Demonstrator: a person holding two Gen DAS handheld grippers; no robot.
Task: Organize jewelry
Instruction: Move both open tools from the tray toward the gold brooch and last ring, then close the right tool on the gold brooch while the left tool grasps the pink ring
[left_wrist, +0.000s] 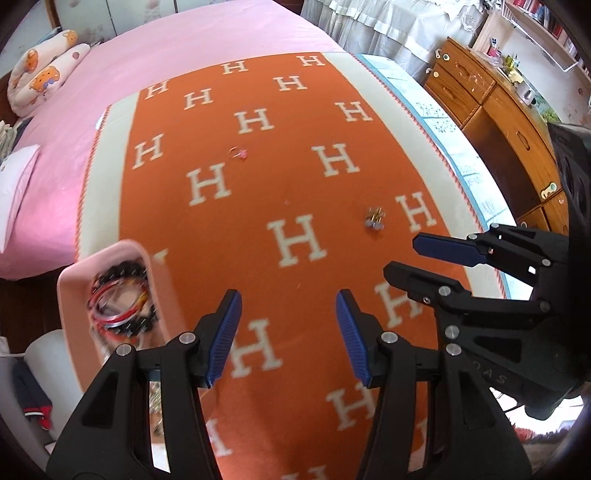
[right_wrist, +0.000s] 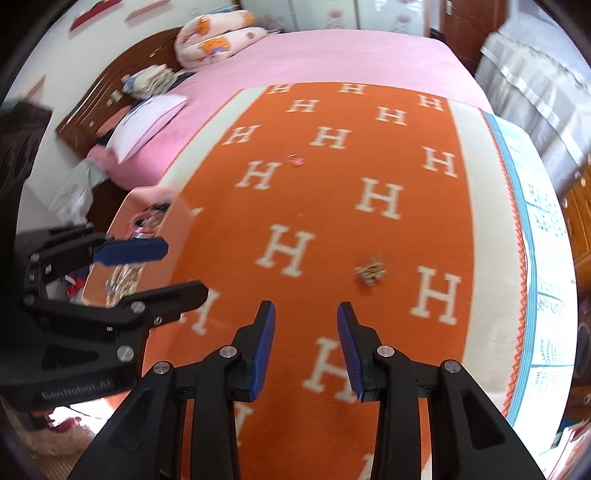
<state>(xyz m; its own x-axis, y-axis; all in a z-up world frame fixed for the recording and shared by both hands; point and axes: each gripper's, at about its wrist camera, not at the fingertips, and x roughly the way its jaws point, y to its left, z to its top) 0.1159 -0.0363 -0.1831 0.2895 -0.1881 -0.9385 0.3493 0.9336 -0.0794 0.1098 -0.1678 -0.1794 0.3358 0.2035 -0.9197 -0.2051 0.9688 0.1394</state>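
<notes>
A small gold and pale-stone jewelry cluster (left_wrist: 375, 218) lies on the orange H-patterned blanket (left_wrist: 295, 177); it also shows in the right wrist view (right_wrist: 370, 274). A small pink ring (left_wrist: 237, 152) lies farther back, also in the right wrist view (right_wrist: 296, 160). A pink tray (left_wrist: 74, 273) at the left holds red and black bracelets (left_wrist: 122, 299); it also shows in the right wrist view (right_wrist: 147, 195). My left gripper (left_wrist: 288, 336) is open and empty above the blanket, right of the tray. My right gripper (right_wrist: 306, 349) is open and empty, short of the cluster.
The blanket lies on a pink bed (left_wrist: 166, 37) with pillows (left_wrist: 40, 77) at the far end. A wooden dresser (left_wrist: 498, 122) stands beyond the bed's right edge. A dark wooden headboard (right_wrist: 110, 96) is at the left in the right wrist view.
</notes>
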